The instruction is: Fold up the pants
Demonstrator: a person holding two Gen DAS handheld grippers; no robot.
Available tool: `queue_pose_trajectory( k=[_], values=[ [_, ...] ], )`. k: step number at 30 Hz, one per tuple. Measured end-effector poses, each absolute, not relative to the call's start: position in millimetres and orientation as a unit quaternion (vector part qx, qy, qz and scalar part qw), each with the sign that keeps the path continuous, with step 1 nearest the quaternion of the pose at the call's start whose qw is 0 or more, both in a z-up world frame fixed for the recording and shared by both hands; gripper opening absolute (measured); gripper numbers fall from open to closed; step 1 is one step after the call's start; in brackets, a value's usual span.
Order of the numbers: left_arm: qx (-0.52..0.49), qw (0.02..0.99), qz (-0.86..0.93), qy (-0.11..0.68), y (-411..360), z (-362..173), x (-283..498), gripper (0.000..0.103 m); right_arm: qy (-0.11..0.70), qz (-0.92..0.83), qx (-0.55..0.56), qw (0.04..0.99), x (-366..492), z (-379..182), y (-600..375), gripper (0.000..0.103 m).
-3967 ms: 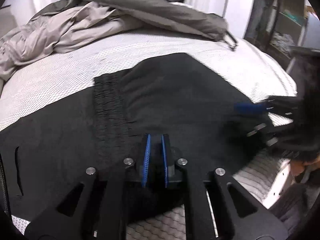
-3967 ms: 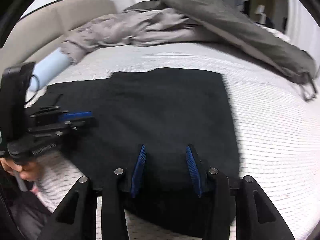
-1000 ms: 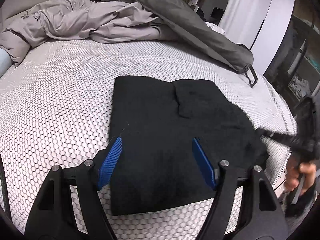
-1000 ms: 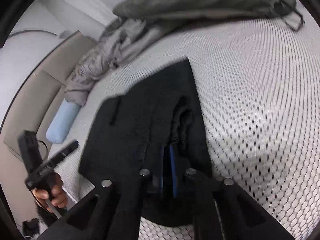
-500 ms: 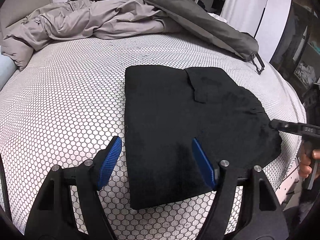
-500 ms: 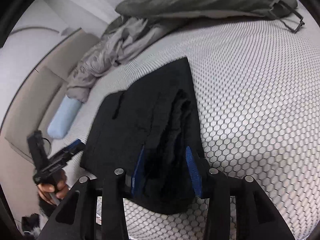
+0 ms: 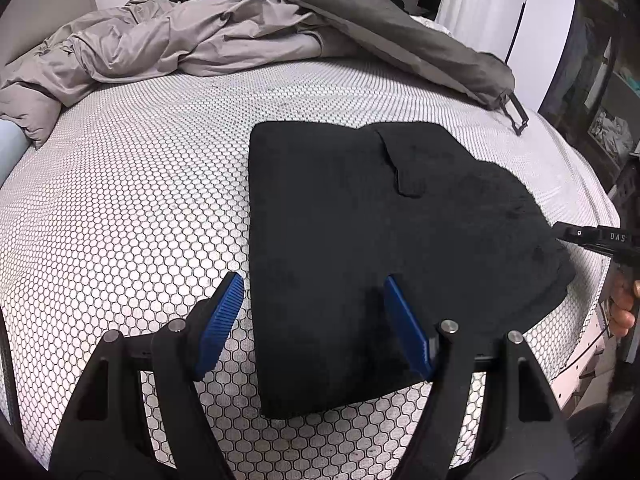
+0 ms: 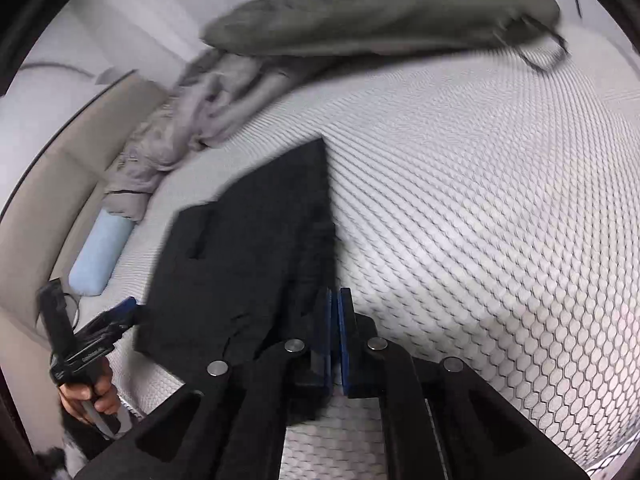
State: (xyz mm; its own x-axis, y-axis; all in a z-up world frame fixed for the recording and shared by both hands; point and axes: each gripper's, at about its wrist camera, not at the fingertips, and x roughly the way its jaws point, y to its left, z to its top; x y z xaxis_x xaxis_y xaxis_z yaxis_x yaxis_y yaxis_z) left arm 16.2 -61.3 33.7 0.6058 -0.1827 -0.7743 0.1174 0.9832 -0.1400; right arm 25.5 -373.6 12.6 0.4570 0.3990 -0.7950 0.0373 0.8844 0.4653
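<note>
The black pants (image 7: 360,220) lie folded into a thick rectangle on the white honeycomb mattress (image 7: 140,200). My left gripper (image 7: 313,280) hangs open over the fold's near left edge, one pad above the mattress and the other above the cloth, with nothing gripped. In the right wrist view, which is blurred, the pants (image 8: 248,248) run away from me. My right gripper (image 8: 335,292) is shut at their near right edge, and I cannot tell if cloth is pinched. Its tip (image 7: 560,232) shows at the pants' right side.
A crumpled beige duvet (image 7: 180,40) and a dark grey cover (image 7: 400,28) are heaped at the far side of the bed. A pale blue pillow (image 8: 100,256) lies at the left. The mattress edge drops away on the right, beside shelves and a white door.
My right gripper opened, let the fold go, then shut again nearer the pants' right edge. In the left wrist view the pants have slid rightward, so the left pad now hangs over mattress.
</note>
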Motion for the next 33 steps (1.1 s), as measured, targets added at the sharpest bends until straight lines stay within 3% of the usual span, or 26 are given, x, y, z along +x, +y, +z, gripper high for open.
queue_pose_trajectory(
  k=[3,5,7,19,21,22,24,29,33],
  values=[
    [-0.030,0.896,-0.085,0.435,-64,34,15,0.070,0.491,0.151,0.238,0.825,19,25,-374,0.009],
    [-0.027,0.898,-0.087,0.431,-66,37,13,0.070,0.474,0.190,0.237,0.827,14,36,-363,0.030],
    [-0.028,0.898,-0.089,0.429,-68,38,13,0.070,0.471,0.214,0.230,0.824,16,39,-348,0.040],
    [0.008,0.895,-0.103,0.433,-89,26,7,0.070,0.484,0.238,0.203,0.817,35,36,-307,0.040],
    [0.009,0.896,-0.103,0.433,-90,26,6,0.070,0.500,0.235,0.192,0.811,39,27,-301,0.029],
    [0.009,0.895,-0.104,0.433,-90,26,6,0.070,0.510,0.227,0.180,0.810,41,22,-297,0.015],
    [0.007,0.896,-0.106,0.431,-89,27,6,0.070,0.509,0.213,0.174,0.816,41,20,-296,0.007],
    [0.003,0.897,-0.113,0.428,-86,31,2,0.070,0.474,0.214,0.146,0.841,18,51,-306,0.005],
    [0.008,0.895,-0.114,0.432,-84,28,1,0.070,0.531,0.178,0.116,0.820,19,19,-311,0.007]
  ],
)
